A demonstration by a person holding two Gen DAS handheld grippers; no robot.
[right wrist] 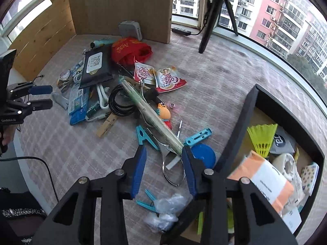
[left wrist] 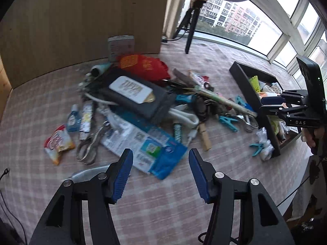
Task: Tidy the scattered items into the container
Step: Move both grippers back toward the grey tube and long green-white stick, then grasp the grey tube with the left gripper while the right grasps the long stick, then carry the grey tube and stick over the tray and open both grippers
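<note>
Scattered items lie in a heap on the checked cloth: a black wipes pack (left wrist: 132, 94) (right wrist: 96, 65), a red bag (left wrist: 143, 65) (right wrist: 128, 49), Coffee mate sachets (right wrist: 169, 79), a blue-white packet (left wrist: 147, 145), teal pegs (right wrist: 145, 136) and a long green roll (right wrist: 151, 112). The black container (right wrist: 251, 106) (left wrist: 245, 85) stands to the right and holds a yellow shuttlecock (right wrist: 261, 138) and an orange packet (right wrist: 265, 181). My left gripper (left wrist: 161, 155) hangs open above the blue-white packet's near end. My right gripper (right wrist: 163, 151) is open over the metal scissors (right wrist: 171, 163), beside the container's wall.
A wooden board (right wrist: 122, 4) stands behind the heap with a grey box (right wrist: 130, 29) against it. A black tripod (right wrist: 210, 20) and a power strip (right wrist: 181, 30) stand by the window. The table's edge and a black cable (right wrist: 40, 163) run along the left.
</note>
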